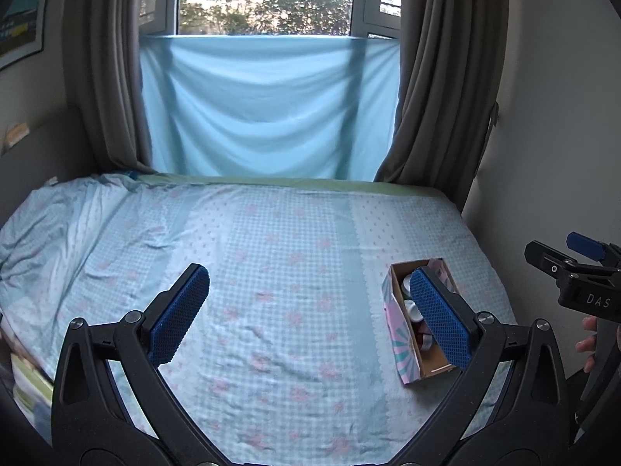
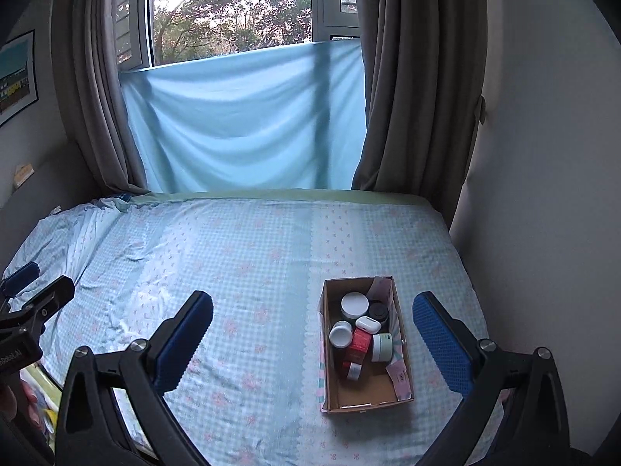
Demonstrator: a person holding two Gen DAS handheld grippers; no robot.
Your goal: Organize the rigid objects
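Note:
An open cardboard box with a pink and teal patterned outside stands on the bed at the right. It holds several small jars with white lids, a white earbud case, a red packet and a dark jar. My right gripper is open and empty above the bed, with the box between its fingers nearer the right one. My left gripper is open and empty; its right finger hides part of the box. The right gripper shows at the far right.
The bed has a light blue checked sheet with pink flowers, rumpled at the left. Grey curtains and a blue cloth hang at the window behind. A wall runs along the bed's right side. The left gripper shows at the left edge.

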